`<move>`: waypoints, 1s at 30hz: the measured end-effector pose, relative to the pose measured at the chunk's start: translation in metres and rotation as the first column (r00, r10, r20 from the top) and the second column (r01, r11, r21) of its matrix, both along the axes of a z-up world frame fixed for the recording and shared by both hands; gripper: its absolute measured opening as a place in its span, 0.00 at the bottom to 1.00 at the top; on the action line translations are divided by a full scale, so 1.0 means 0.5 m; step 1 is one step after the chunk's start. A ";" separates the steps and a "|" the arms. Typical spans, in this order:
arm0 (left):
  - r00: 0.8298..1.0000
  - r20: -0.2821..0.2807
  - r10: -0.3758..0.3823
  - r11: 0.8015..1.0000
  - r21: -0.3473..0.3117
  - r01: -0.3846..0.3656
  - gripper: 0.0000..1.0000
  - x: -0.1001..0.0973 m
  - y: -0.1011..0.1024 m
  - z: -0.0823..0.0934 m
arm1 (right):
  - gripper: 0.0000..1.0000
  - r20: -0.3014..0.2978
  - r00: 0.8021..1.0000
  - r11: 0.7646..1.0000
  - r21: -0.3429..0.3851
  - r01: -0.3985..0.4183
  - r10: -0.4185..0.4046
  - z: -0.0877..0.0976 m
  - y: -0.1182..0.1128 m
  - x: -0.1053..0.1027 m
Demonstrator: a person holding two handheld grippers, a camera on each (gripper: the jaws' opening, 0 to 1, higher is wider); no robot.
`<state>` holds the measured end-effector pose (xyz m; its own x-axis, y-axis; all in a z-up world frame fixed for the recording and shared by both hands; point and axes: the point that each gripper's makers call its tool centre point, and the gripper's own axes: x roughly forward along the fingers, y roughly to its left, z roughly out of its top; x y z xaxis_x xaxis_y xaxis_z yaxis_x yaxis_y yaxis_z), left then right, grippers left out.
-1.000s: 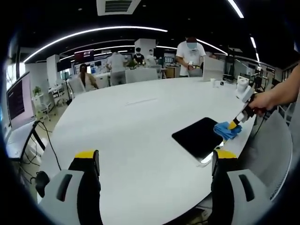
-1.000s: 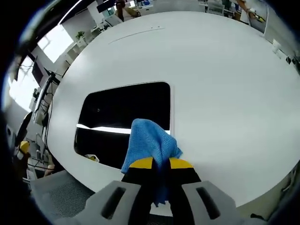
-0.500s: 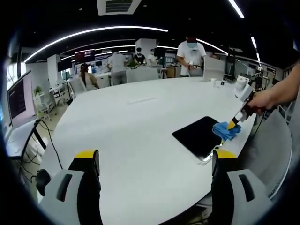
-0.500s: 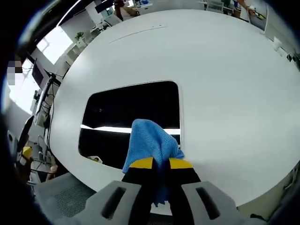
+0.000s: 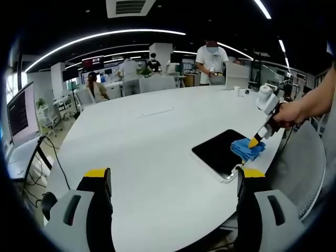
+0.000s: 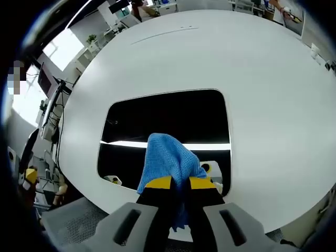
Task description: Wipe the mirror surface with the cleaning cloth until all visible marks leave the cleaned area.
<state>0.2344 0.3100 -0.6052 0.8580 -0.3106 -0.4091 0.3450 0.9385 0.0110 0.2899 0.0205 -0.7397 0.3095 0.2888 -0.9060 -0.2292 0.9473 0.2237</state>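
Left gripper view: the left gripper (image 5: 170,181) hangs over the big white table (image 5: 142,142) with its jaws spread wide and nothing between them. Off to the right near the table edge lies one dark mirror (image 5: 216,152), flat on the tabletop. The right gripper (image 5: 254,141), held in a person's hand (image 5: 286,114), comes down onto the mirror's far corner with one blue cleaning cloth (image 5: 247,149) bunched under its tip.

Right gripper view: the right gripper (image 6: 179,185) has its jaws pinched tight on the cleaning cloth (image 6: 167,160), which fans out ahead and sits over the near part of the mirror (image 6: 168,123). The glass looks black and reflects a ceiling light strip; I can't really make out marks on it from here.

Handling guess: the cloth is soft, light and floppy, so gripping it by a gathered fold like this is the way, leaving enough loose to drag flat. The mirror is thin, stiff, slick and breakable, and it could slide on the table, so moderate pressure seems smart
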 end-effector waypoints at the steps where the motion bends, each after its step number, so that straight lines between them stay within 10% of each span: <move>1: 1.000 -0.001 -0.001 1.000 0.001 0.001 0.99 0.000 -0.001 -0.001 | 0.05 0.001 1.000 1.000 0.001 0.000 0.000 0.001 0.003 -0.002; 30: 1.000 -0.018 -0.024 1.000 -0.010 0.024 0.99 -0.004 -0.006 -0.016 | 0.06 0.023 0.998 0.998 0.008 -0.064 0.064 0.002 0.120 -0.011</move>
